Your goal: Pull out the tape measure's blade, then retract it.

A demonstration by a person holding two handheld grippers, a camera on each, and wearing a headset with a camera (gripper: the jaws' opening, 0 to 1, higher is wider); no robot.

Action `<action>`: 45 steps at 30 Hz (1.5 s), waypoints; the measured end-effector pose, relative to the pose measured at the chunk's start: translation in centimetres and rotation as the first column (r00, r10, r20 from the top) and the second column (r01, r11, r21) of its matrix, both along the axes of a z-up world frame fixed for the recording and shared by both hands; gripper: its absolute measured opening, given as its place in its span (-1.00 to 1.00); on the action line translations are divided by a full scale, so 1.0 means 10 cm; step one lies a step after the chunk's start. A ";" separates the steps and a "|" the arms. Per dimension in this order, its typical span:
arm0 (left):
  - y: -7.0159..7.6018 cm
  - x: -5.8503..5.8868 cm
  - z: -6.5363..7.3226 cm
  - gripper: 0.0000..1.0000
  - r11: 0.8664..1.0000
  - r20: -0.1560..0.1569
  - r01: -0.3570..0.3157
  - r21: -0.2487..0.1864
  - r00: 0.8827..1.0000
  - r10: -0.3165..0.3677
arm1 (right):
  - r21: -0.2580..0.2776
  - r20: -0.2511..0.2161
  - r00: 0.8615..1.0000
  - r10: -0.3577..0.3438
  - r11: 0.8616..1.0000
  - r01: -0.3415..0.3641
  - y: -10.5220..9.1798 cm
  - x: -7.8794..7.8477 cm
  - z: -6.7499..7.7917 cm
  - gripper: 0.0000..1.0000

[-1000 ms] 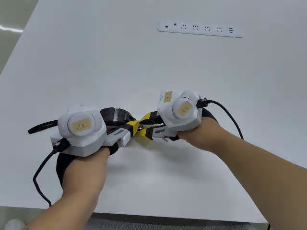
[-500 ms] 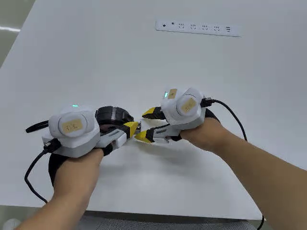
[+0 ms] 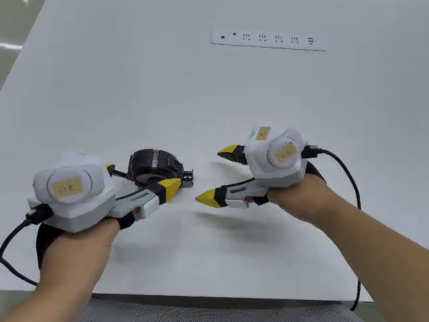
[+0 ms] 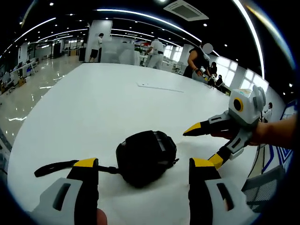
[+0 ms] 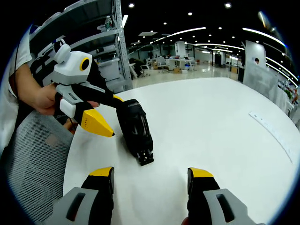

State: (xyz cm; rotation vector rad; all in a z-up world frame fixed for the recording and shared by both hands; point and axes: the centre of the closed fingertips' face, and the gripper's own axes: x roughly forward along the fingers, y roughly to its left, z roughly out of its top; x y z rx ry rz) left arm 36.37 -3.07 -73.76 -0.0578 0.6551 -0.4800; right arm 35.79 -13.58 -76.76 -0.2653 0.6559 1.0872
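Observation:
The black tape measure lies on the white table, its blade tip just poking out and a black wrist strap trailing behind. My left gripper is open, one jaw on each side of the case and a little short of it; no finger touches the tape measure. My right gripper hovers open to the right of the blade tip, with nothing held. In the right gripper view the tape measure lies ahead of the open right gripper, and the left gripper sits beyond.
A white power strip lies at the table's far side. The table's near edge runs just under my hands. A grey mesh chair stands below that edge. Cables hang from both grippers. People stand far off in the hall.
The two grippers, close together at the blade tip a second ago, have drawn apart. The right gripper has opened and moved right; the left has backed off to the left. The tape measure rests free.

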 end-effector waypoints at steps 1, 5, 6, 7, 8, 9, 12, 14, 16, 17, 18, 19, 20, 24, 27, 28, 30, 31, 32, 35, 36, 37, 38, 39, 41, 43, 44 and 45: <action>0.01 -0.01 0.01 0.53 1.000 0.001 0.010 0.006 1.000 -0.010 | -0.001 -0.001 1.000 -0.015 1.000 0.015 -0.03 0.00 0.01 0.32; 0.02 -0.04 0.07 0.59 1.000 -0.001 0.027 -0.017 1.000 -0.027 | -0.003 0.005 0.999 -0.040 0.999 0.040 -0.13 -0.05 0.06 0.37; 0.03 -0.04 0.08 0.60 0.999 0.005 0.031 -0.012 0.999 -0.031 | -0.004 0.005 0.999 -0.042 0.999 0.042 -0.15 -0.06 0.07 0.38; 0.03 -0.05 0.08 0.61 0.999 0.009 0.042 -0.007 0.999 -0.042 | -0.004 0.008 0.999 -0.047 0.999 0.047 -0.18 -0.07 0.08 0.38; 0.04 -0.06 0.08 0.61 0.998 0.006 0.060 0.005 0.998 -0.060 | -0.008 0.010 0.998 -0.054 0.998 0.054 -0.21 -0.09 0.09 0.39; 0.04 -0.07 0.08 0.61 0.998 0.009 0.067 0.010 0.998 -0.067 | -0.007 0.006 0.998 -0.062 0.998 0.062 -0.23 -0.11 0.10 0.40; 0.06 -0.10 0.12 0.63 0.997 0.010 0.081 -0.006 0.997 -0.081 | -0.011 0.008 0.997 -0.075 0.997 0.075 -0.31 -0.17 0.12 0.43; 0.07 -0.13 0.13 0.63 0.995 0.010 0.095 -0.002 0.995 -0.095 | -0.008 0.010 0.996 -0.088 0.996 0.088 -0.36 -0.21 0.14 0.46; 0.08 -0.15 0.14 0.64 0.994 0.016 0.112 -0.004 0.994 -0.112 | -0.012 0.014 0.995 -0.094 0.995 0.094 -0.41 -0.26 0.15 0.47; 0.07 -0.16 0.15 0.66 0.993 0.016 0.119 -0.007 0.993 -0.119 | -0.014 0.016 0.995 -0.098 0.995 0.098 -0.43 -0.27 0.16 0.48; 0.08 -0.18 0.15 0.67 0.992 0.014 0.129 -0.008 0.992 -0.129 | -0.009 0.010 0.994 -0.107 0.994 0.107 -0.46 -0.29 0.17 0.49; 0.10 -0.18 0.15 0.66 0.992 0.015 0.130 -0.005 0.991 -0.130 | -0.004 0.009 0.993 -0.114 0.993 0.114 -0.47 -0.30 0.18 0.49; 0.12 -0.19 0.16 0.67 0.991 0.017 0.131 -0.004 0.991 -0.131 | -0.005 0.007 0.993 -0.118 0.993 0.118 -0.49 -0.33 0.19 0.49; 0.16 -0.22 0.19 0.68 0.990 0.021 0.138 -0.009 0.990 -0.138 | -0.008 0.005 0.991 -0.136 0.991 0.136 -0.58 -0.39 0.21 0.52; 0.20 -0.23 0.20 0.68 0.990 0.021 0.142 -0.009 0.990 -0.141 | -0.015 0.014 0.989 -0.146 0.989 0.147 -0.66 -0.43 0.23 0.54; 0.20 -0.25 0.20 0.68 0.989 0.019 0.149 -0.008 0.989 -0.149 | -0.018 0.015 0.988 -0.153 0.988 0.153 -0.70 -0.45 0.25 0.53; 0.22 -0.27 0.21 0.66 0.987 0.018 0.159 -0.005 0.987 -0.159 | -0.009 0.018 0.986 -0.168 0.986 0.168 -0.75 -0.46 0.29 0.54; 0.23 -0.28 0.21 0.65 0.987 0.017 0.160 -0.006 0.987 -0.160 | -0.008 0.019 0.985 -0.174 0.985 0.174 -0.78 -0.47 0.30 0.54; 0.24 -0.28 0.22 0.67 0.987 0.024 0.160 -0.002 0.987 -0.160 | -0.009 0.018 0.984 -0.178 0.984 0.178 -0.80 -0.48 0.31 0.54; 0.27 -0.30 0.22 0.68 0.984 0.023 0.181 0.007 0.983 -0.181 | -0.007 0.024 0.979 -0.202 0.979 0.202 -0.88 -0.50 0.35 0.55; 0.28 -0.31 0.23 0.69 0.983 0.024 0.184 0.003 0.983 -0.184 | -0.003 0.026 0.977 -0.209 0.978 0.210 -0.90 -0.51 0.36 0.56; 0.29 -0.32 0.24 0.70 0.982 0.023 0.189 -0.004 0.982 -0.189 | 0.001 0.025 0.976 -0.214 0.977 0.215 -0.91 -0.52 0.37 0.58; 0.30 -0.33 0.24 0.70 0.981 0.020 0.192 -0.004 0.981 -0.192 | 0.000 0.026 0.976 -0.218 0.976 0.218 -0.93 -0.55 0.38 0.59; 0.32 -0.34 0.24 0.71 0.980 0.021 0.198 0.000 0.980 -0.198 | -0.008 0.033 0.974 -0.223 0.975 0.223 -0.96 -0.56 0.38 0.60; 0.34 -0.37 0.25 0.74 0.977 0.027 0.211 0.003 0.977 -0.211 | -0.010 0.026 0.974 -0.225 0.974 0.225 -0.99 -0.60 0.37 0.62; 0.36 -0.38 0.26 0.76 0.975 0.027 0.224 -0.005 0.974 -0.224 | -0.009 0.034 0.971 -0.235 0.972 0.236 -1.03 -0.63 0.38 0.67; 0.37 -0.39 0.26 0.76 0.975 0.031 0.224 -0.003 0.974 -0.224 | -0.005 0.026 0.970 -0.241 0.970 0.242 -1.04 -0.64 0.38 0.67; 0.37 -0.39 0.29 0.75 0.973 0.044 0.232 -0.012 0.972 -0.232 | -0.004 0.030 0.969 -0.246 0.969 0.247 -1.07 -0.67 0.38 0.68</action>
